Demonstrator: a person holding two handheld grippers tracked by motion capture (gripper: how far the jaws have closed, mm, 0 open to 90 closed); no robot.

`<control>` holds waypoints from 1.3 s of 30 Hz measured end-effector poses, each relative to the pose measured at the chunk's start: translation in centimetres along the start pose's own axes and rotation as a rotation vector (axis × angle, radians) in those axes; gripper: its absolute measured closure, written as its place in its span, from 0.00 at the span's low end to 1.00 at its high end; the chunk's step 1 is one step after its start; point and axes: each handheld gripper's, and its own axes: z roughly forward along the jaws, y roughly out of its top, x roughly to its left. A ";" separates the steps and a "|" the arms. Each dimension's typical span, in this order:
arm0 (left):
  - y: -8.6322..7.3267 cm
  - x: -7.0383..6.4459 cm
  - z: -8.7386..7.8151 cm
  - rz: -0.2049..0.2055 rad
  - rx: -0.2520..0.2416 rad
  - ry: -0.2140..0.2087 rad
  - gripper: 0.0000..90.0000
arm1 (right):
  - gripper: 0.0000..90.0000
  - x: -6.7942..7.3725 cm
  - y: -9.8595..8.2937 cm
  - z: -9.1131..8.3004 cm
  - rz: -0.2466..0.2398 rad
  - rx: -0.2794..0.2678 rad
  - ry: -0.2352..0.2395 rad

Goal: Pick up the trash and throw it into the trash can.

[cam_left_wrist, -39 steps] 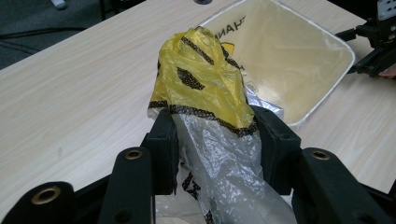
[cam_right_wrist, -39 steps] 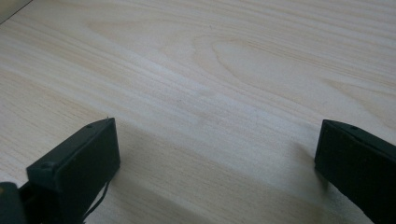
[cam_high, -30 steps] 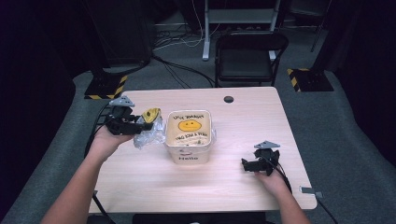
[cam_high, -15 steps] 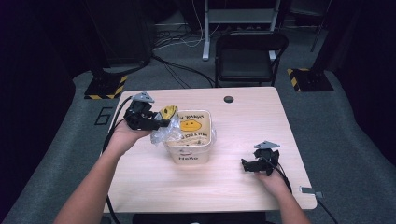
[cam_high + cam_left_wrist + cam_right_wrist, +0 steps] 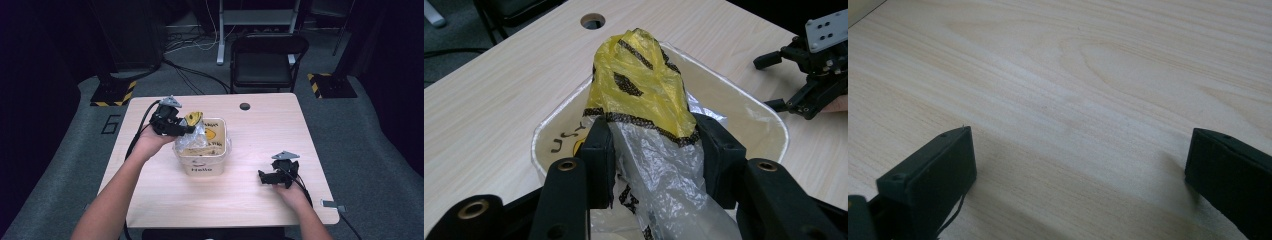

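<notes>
Yellow-and-clear plastic bag (image 5: 644,115) sat clamped in the left gripper (image 5: 654,150) above the tub (image 5: 202,162). Right of the tub, the right gripper (image 5: 1078,170) rested with jaws wide apart.

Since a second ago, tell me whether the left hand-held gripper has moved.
Yes. The left hand-held gripper, shut on the plastic bag, has moved right and away from the person, from beside the tub to over its left rim.

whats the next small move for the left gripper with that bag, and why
Probably lower it and open the jaws. The left gripper is shut on the yellow and clear plastic bag, held right above the open cream tub, so the bag should drop inside. The right gripper rests open on the table, clear of it.
</notes>
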 end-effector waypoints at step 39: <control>-0.9 0.5 2.0 -0.014 0.021 0.020 0.34 | 0.00 0.1 -0.1 -0.1 -0.001 0.001 0.000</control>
